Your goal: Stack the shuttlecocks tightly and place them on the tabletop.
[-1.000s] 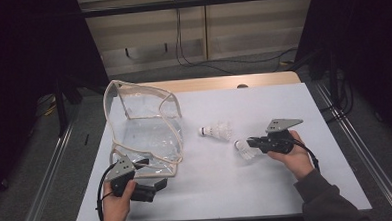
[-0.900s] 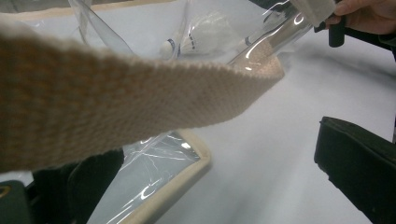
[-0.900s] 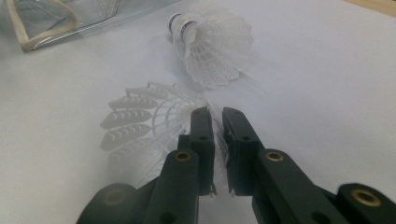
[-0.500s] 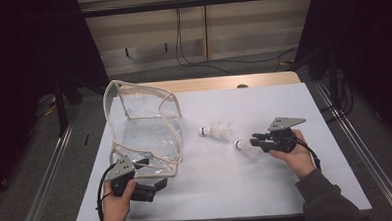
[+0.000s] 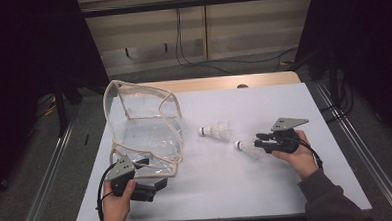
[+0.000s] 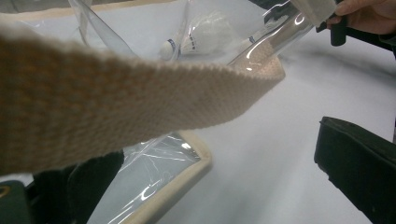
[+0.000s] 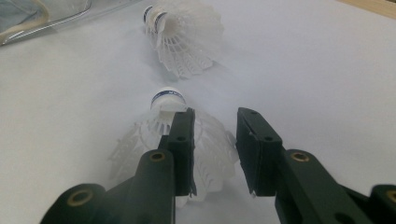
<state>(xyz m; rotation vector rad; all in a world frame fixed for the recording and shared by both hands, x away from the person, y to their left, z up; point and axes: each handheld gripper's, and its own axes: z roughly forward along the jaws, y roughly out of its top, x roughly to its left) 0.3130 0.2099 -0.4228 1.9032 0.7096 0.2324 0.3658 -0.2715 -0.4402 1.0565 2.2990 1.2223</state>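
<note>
Right tongs have just been opening around white, blue-banded shuttlecock; left tongs clamp bag strap

place: lab | signs: metal-railed white table; trailing wall cables; dark surroundings

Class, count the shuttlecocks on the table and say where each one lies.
2. One shuttlecock lies on the white table, right of the clear bag. The other shuttlecock lies at the right gripper, under its parted jaws. None seems hidden.

bag strap blurred, hiding left tool's grip
</note>
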